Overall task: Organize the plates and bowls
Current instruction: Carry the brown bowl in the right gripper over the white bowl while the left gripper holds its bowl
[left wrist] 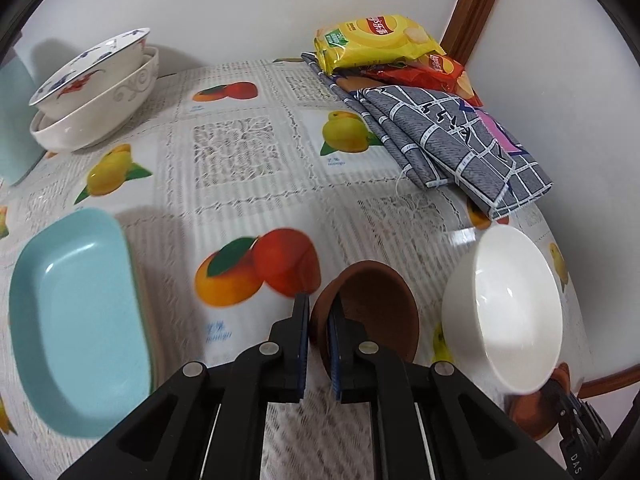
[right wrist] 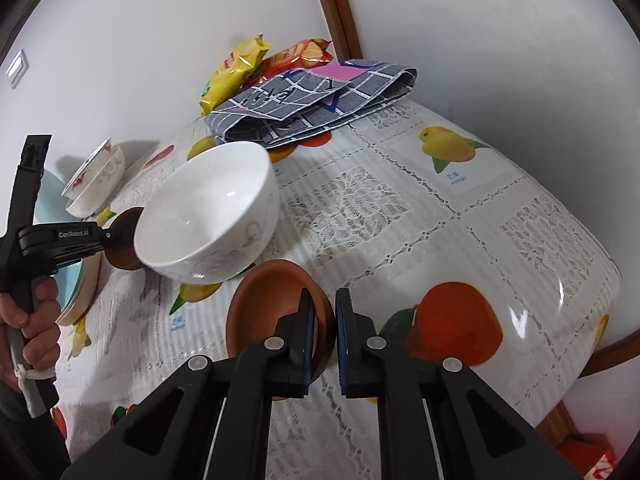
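My left gripper (left wrist: 318,304) is shut on the near rim of a small brown bowl (left wrist: 372,312), which hangs tilted just above the tablecloth; it also shows at the left as the tilted brown bowl (right wrist: 124,244) in the right wrist view. My right gripper (right wrist: 324,298) is shut on the rim of a second brown bowl (right wrist: 268,312) near the table's front. A plain white bowl (left wrist: 516,308) (right wrist: 212,216) stands between the two brown ones. A light blue rectangular plate (left wrist: 76,320) lies at the left. Two patterned white bowls (left wrist: 96,88) are stacked at the back left.
A folded grey checked cloth (left wrist: 452,140) and yellow and red crisp bags (left wrist: 380,40) fill the back right corner by the wall. A hand (right wrist: 36,320) grips the left tool's handle. The fruit-print tablecloth (right wrist: 440,240) drops off at the round table's right edge.
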`<state>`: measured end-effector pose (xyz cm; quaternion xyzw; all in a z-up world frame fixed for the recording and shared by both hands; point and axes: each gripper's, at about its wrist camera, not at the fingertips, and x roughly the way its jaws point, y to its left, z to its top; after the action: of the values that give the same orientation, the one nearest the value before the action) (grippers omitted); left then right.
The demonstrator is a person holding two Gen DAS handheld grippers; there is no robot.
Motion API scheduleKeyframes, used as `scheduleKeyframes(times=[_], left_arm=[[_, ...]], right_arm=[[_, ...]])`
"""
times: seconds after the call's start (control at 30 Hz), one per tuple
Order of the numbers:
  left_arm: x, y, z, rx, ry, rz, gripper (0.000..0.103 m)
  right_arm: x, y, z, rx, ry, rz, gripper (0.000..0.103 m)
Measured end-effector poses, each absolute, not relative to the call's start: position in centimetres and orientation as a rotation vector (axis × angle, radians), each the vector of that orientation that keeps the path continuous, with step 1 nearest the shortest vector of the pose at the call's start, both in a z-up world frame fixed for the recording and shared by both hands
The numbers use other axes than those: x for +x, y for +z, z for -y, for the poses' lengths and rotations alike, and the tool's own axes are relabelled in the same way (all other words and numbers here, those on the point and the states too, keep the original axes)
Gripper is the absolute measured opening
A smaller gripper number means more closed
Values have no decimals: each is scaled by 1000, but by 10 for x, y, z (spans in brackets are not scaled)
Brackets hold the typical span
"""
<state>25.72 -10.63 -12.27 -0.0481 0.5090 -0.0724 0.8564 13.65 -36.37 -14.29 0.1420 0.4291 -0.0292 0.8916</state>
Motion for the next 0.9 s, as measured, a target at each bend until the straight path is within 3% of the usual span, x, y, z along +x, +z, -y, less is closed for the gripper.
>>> scheduleKeyframes(times=[0.9], left_arm=[[184, -60, 81, -140, -183, -975, 9]], right_arm=[[89, -78, 342, 326, -41, -780, 10]])
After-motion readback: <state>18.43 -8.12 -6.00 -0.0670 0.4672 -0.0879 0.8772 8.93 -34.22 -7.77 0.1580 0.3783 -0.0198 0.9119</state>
